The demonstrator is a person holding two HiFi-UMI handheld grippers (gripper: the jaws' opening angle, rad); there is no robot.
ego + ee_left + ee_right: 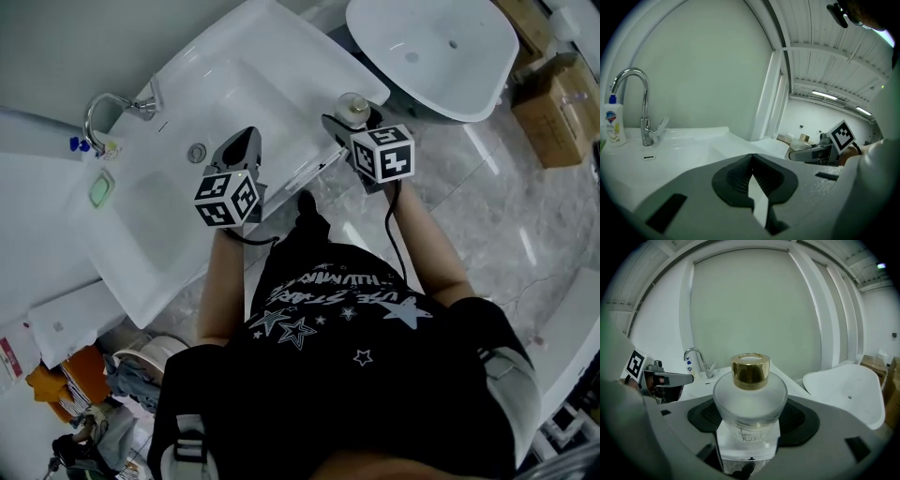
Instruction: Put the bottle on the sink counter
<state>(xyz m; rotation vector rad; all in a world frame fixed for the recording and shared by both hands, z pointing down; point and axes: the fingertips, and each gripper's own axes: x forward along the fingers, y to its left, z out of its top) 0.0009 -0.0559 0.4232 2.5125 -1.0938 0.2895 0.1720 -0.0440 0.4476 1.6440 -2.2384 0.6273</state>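
The bottle (750, 401), frosted glass with a gold cap (750, 370), stands upright between the jaws of the right gripper (751, 422), which press on its lower body from both sides. Its long axis runs straight up, cap on top.

In the head view the bottle (354, 106) sits over the near right corner of the sink counter (323, 64), close to the edge. No view shows whether its base already rests on the white surface or hangs just above it. The right gripper (349, 124) is the one that matters here. The flat ledge lies directly under the bottle and runs on to the left, toward the faucet (103, 103). The judgement is that a short, straight lowering, perhaps a little inward from the rim, would seat it safely.

The left gripper (246, 142) hovers over the front edge of the counter, well apart from the bottle. Its jaws are pressed together with nothing between them (751, 176).

A soap bottle (613, 123) stands just beside the faucet at the far corner. A second basin (431, 47) lies off to the right.
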